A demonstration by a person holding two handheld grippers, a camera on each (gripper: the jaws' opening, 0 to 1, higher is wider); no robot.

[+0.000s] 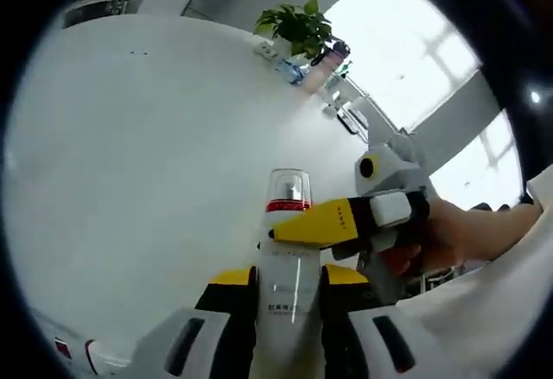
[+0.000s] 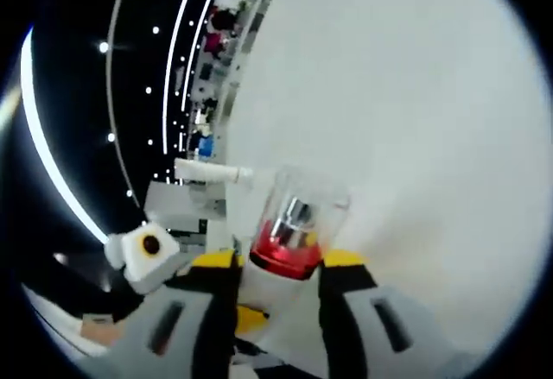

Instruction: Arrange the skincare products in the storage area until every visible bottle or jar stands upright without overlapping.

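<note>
Fingers of our left gripper (image 1: 285,310) and right gripper (image 2: 281,297) both clamp one white bottle (image 1: 285,267), low centre of each frame, above the white worktop (image 1: 130,180). We judge it not yet stood down.

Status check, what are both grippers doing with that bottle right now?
Left gripper shut on the white bottle body. Right gripper closed at its red collar, under the clear cap. Nothing in the way.
</note>
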